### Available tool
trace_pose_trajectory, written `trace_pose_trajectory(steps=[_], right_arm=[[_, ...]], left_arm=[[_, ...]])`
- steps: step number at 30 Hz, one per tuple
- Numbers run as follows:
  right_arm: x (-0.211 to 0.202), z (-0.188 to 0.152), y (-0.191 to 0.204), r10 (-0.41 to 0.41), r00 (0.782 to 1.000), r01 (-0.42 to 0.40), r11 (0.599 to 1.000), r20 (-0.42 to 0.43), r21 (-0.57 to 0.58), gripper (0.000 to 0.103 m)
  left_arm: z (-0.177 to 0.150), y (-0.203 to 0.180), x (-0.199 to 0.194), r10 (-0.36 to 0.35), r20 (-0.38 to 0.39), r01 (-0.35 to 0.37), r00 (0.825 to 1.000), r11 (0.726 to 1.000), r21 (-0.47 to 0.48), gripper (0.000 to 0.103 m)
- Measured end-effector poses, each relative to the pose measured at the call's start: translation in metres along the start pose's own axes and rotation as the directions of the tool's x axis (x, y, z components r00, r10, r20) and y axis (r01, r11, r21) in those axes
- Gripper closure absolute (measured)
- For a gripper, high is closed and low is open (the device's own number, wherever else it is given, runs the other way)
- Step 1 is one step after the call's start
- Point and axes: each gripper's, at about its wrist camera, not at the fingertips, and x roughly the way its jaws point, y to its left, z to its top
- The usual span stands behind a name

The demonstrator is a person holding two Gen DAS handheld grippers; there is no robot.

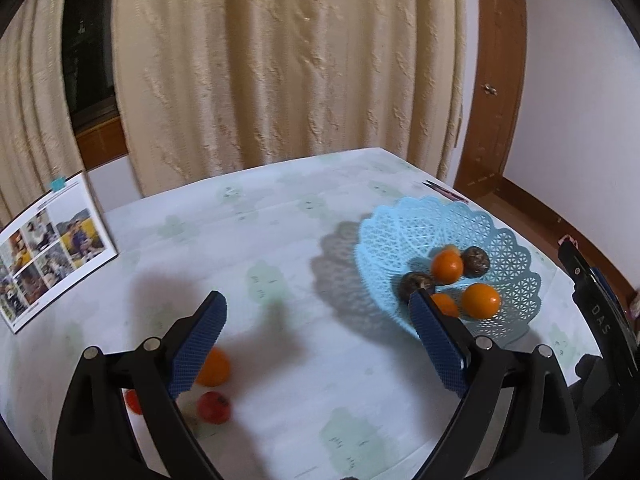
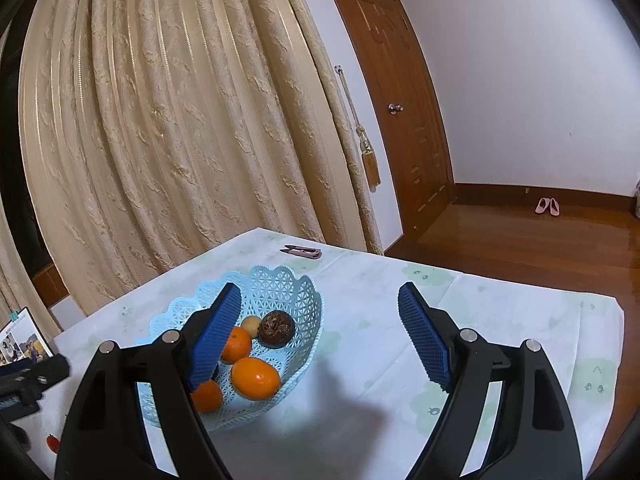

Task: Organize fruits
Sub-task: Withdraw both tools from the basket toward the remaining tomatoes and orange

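Fruits are split between two places: most sit in the pale blue lattice plastic basket (image 1: 480, 220) at the right of the left wrist view, while three lie loose on the table (image 1: 280, 240) at the lower left of that frame. In the basket are round orange citrus fruits (image 2: 255, 378), two dark brown wrinkled fruits (image 2: 276, 328) and a small yellowish one behind them. The loose pieces are an orange citrus fruit (image 1: 216, 368), a small red tomato-like fruit (image 1: 214, 407) just below it, and another red piece (image 1: 133, 402) half hidden behind the finger frame.

Both tools are empty. The left gripper (image 1: 316, 312) hangs over the table with its jaws spread wide; the right gripper (image 2: 320, 304) hangs beside the basket, jaws likewise released.

Judging by this, the work is partway done, with a fresh pick in hand. The next move likely calls for lowering the left jaws around the loose orange, which lies touching or just beside the red one.
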Motion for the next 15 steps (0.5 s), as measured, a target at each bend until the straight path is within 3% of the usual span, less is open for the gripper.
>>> trace_pose_trajectory(steps=[15], right_arm=[[-0.009, -0.011, 0.025, -0.022, 0.999, 0.027, 0.992, 0.045, -0.120, 0.021]], left_arm=[[-0.020, 0.071, -0.029, 0.070, -0.014, -0.071, 0.997, 0.991, -0.116, 0.010]])
